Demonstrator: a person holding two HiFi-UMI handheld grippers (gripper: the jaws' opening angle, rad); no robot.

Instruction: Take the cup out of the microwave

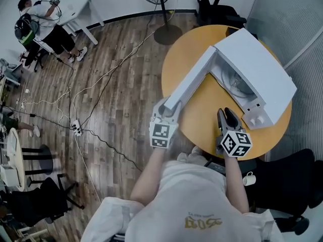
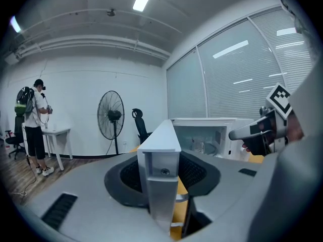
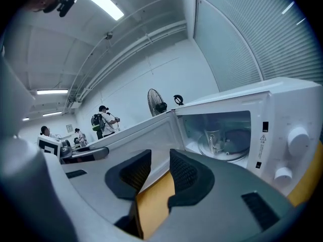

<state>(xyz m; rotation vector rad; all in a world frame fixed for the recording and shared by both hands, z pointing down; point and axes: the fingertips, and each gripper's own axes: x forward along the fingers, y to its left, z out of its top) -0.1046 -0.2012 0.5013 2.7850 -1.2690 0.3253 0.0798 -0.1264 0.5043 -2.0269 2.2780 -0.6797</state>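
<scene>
Closest in is the person's white shirt (image 1: 186,205), with both tools reaching out from it over the round yellow table (image 1: 202,122). At the left, the left gripper (image 1: 168,110) is clenched on the free edge of the door (image 1: 194,82), which stands swung wide. That hand should probably stay put so the door cannot drift into the path. To its right, the right gripper (image 1: 228,117) hovers over the table with its jaws apart and nothing between them, facing the mouth of the microwave (image 1: 262,69). Inside, the cup (image 3: 213,140), of clear glass, stands upright on the glass plate (image 3: 237,142). I would go in level, straddle the cup at mid-height, close firmly since glass likely slips, lift slightly, then draw straight back without tilting.
</scene>
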